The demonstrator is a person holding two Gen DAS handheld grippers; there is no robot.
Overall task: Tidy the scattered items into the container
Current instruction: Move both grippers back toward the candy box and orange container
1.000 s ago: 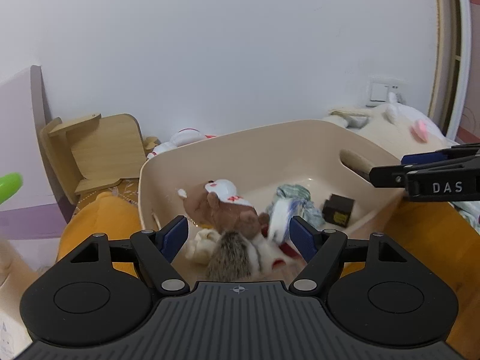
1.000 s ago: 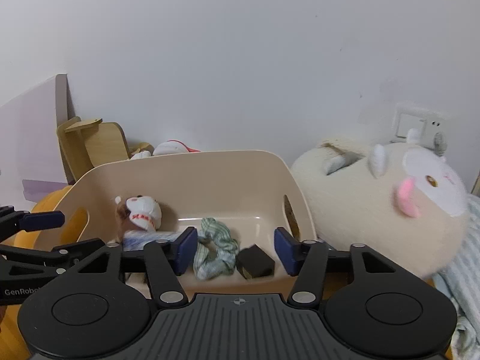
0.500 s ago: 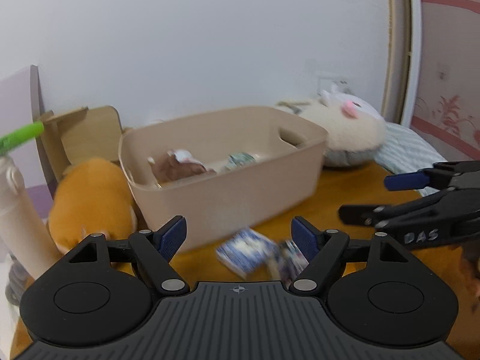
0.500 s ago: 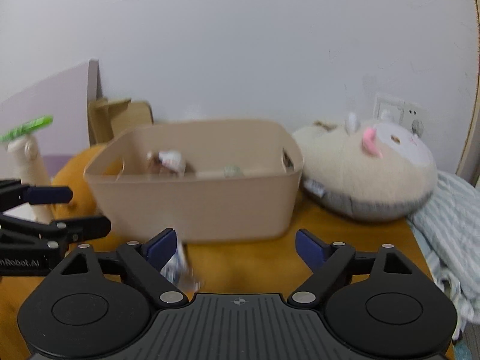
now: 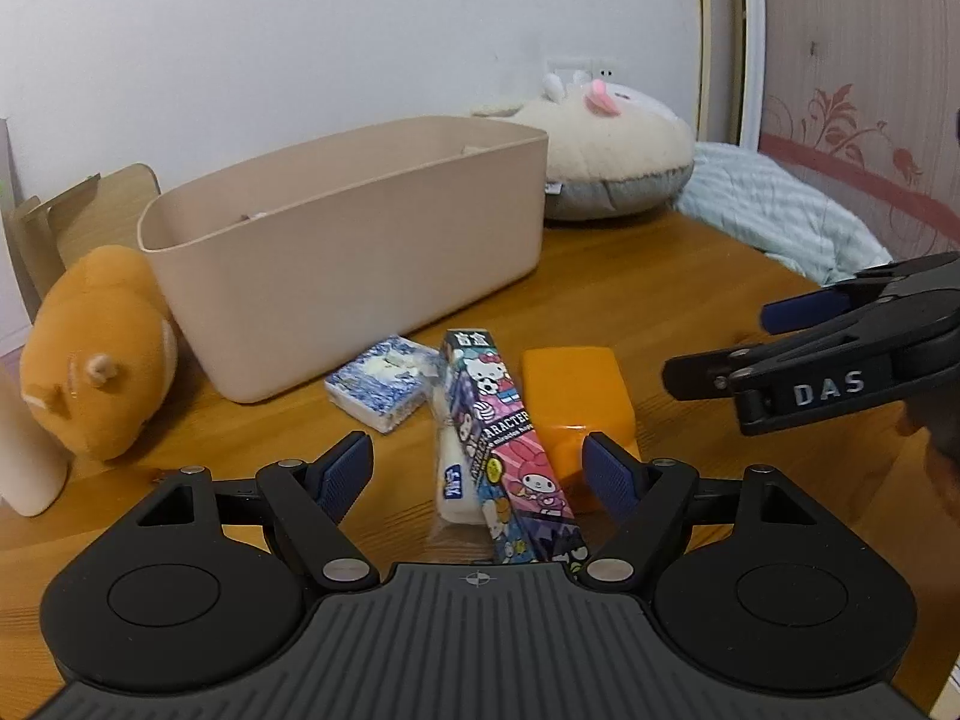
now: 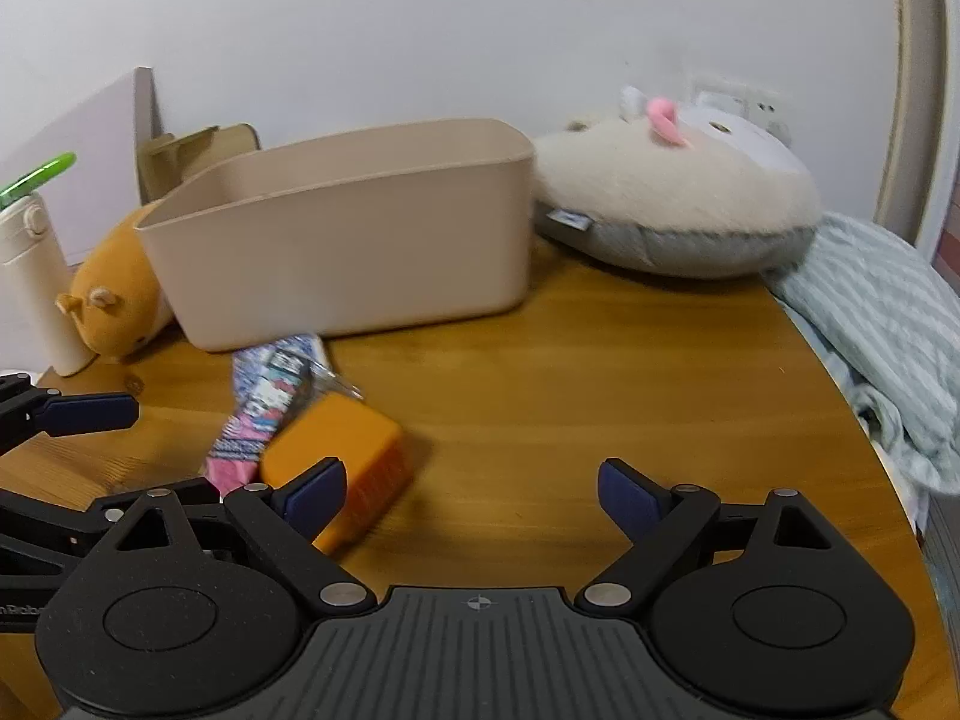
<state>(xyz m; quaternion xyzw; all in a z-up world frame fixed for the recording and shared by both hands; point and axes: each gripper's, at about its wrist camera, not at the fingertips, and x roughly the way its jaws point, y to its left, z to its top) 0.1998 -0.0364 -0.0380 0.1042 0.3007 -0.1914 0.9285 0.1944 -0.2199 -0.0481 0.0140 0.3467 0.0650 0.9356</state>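
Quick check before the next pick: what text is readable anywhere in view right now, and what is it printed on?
"DAS": on the side of the right hand-held gripper, seen from the left wrist view.
"ARACTER": partial word on the long cartoon character box; the smaller print under it is too small to read.
"n Robo": cut-off lettering on the left hand-held gripper, at the right wrist view's left edge.
Small white packet: blue mark, unreadable.
Blue-and-white patterned pack: no legible text.
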